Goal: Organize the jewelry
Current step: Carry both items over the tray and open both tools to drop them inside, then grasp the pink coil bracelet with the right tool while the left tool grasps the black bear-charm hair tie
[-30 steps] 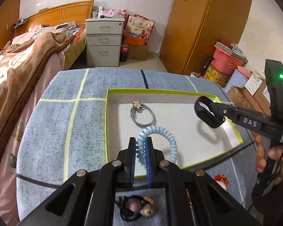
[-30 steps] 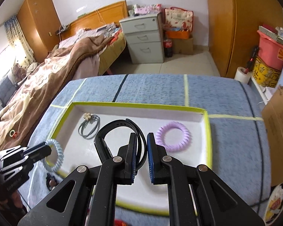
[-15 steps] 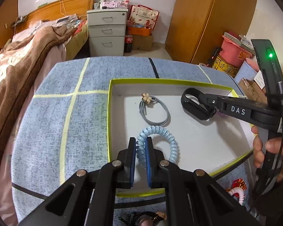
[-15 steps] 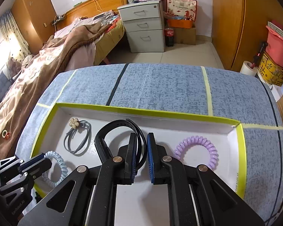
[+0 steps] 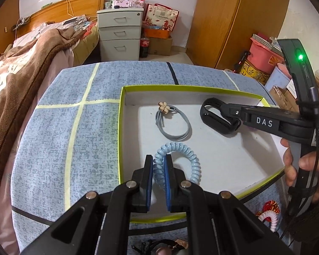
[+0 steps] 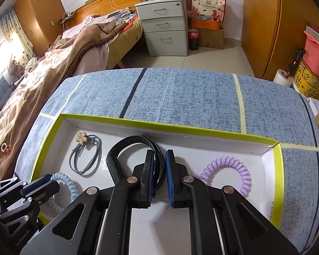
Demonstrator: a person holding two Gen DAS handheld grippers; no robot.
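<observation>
Left tongs (image 5: 158, 165) gripping the light blue coil hair tie (image 5: 187, 161) between narrow blue pads, low over the near left part of the white tray (image 5: 120, 127). Right tongs (image 6: 159, 167) pinching the strap of the black wristband (image 6: 121, 148), pads set narrowly, band looping forward and left of the fingertips over the tray floor. Lying just beyond the left tongs, inside the tray: grey hair elastic (image 5: 176, 125) with a cream flower charm (image 5: 164, 107). Lying right of the right tongs, on the tray floor near the right wall: purple coil hair tie (image 6: 227, 172). Sitting nearer than the tray, right of the left tongs, on the blue table (image 5: 63, 131): a red and white ornament (image 5: 268, 212). Standing far beyond the table: grey drawer unit (image 6: 164, 31) and bed (image 6: 59, 59).
</observation>
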